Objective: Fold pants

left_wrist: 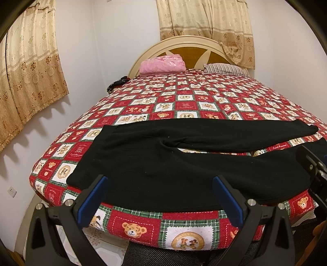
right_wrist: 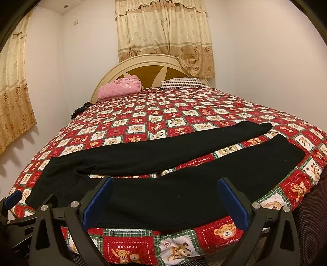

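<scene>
Bedspread (left_wrist: 179, 106): red-and-white checks with bears, covering the bed
Pink blanket (left_wrist: 162, 66): folded, at 12 o'clock by the headboard (left_wrist: 190, 44)
Striped pillow (left_wrist: 224, 68): at 1 o'clock
Curtains (left_wrist: 204, 18): beige, floral

Black claw (left_wrist: 160, 183) frames, blue pads (left_wrist: 93, 201), silver screws (left_wrist: 251, 202)

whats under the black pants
The pants lie flat on the bear-print bedspread, which shows in the gap between the legs. Whatever lies directly beneath the fabric is covered.
</scene>
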Demonstrator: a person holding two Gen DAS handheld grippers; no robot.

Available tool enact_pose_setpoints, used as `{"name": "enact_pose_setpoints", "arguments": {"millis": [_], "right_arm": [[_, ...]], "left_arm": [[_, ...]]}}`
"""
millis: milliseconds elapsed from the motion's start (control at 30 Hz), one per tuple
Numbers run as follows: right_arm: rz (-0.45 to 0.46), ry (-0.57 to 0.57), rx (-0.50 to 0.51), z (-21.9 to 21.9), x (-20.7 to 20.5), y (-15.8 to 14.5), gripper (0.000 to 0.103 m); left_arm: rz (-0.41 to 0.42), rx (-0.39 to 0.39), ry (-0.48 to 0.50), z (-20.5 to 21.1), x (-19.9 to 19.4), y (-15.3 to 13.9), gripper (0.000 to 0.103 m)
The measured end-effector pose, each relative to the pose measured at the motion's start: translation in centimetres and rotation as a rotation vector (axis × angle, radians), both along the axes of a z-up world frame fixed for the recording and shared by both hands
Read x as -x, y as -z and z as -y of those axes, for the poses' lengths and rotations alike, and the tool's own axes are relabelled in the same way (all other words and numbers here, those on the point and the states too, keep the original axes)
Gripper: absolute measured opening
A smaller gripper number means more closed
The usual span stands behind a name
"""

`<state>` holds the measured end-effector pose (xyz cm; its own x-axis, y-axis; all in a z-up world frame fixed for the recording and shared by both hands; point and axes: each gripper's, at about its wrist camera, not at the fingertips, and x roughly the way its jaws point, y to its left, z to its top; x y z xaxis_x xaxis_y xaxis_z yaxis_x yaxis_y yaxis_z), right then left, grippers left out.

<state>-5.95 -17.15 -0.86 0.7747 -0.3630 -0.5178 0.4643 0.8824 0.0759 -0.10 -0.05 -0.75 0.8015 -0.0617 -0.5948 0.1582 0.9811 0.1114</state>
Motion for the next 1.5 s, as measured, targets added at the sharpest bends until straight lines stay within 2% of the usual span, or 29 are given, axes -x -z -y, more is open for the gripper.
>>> {"name": "enact_pose_setpoints", "arguments": {"millis": [1067, 1500], "right_arm": [[-0.012, -0.010, -0.004, 0.0, -0.3, 0.4, 0.102], [-0.028, -0.015, 0.002, 0.2, -0.9, 1.1, 0.102]], "left_arm": [[-0.008, -0.001, -0.003, -0.4, -0.1, 0.3, 0.103], [-0.044, 0.009, 0.007, -1.4, -1.9, 1.2, 0.103]]}}
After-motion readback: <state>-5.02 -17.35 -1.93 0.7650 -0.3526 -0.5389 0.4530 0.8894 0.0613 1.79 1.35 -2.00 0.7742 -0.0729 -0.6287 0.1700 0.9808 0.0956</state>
